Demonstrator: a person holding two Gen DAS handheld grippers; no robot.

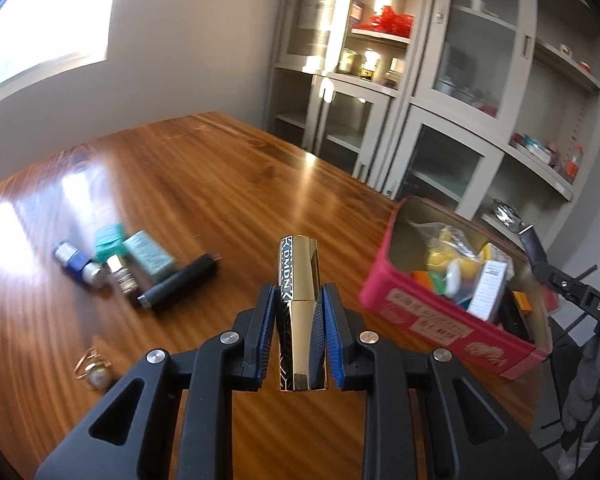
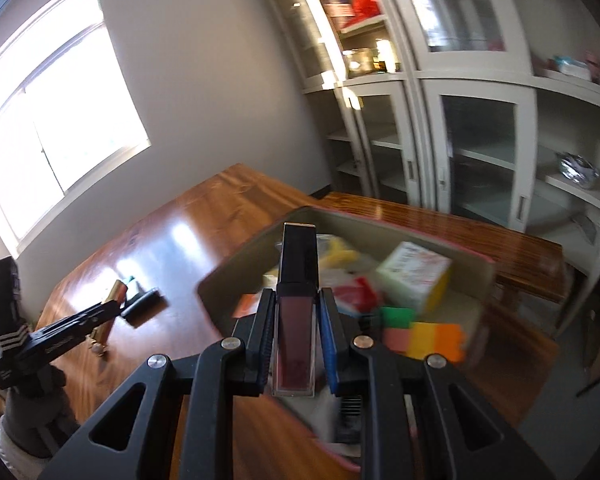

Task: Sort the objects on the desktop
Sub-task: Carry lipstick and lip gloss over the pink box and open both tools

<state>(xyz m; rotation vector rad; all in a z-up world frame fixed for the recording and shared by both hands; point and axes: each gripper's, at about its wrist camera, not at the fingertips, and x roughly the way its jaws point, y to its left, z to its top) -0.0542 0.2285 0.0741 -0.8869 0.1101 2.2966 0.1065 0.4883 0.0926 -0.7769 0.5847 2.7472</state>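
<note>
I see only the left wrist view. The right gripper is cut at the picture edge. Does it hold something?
Observer: Yes. The right gripper is shut on a lip gloss tube, dark red with a black cap.
Operator: Is it above the pink box?
Observer: The tube is seen in front of the open pink box; height I cannot judge.
Operator: What lies just beyond its tip?
Observer: Coloured blocks and a white carton, blurred.
</note>
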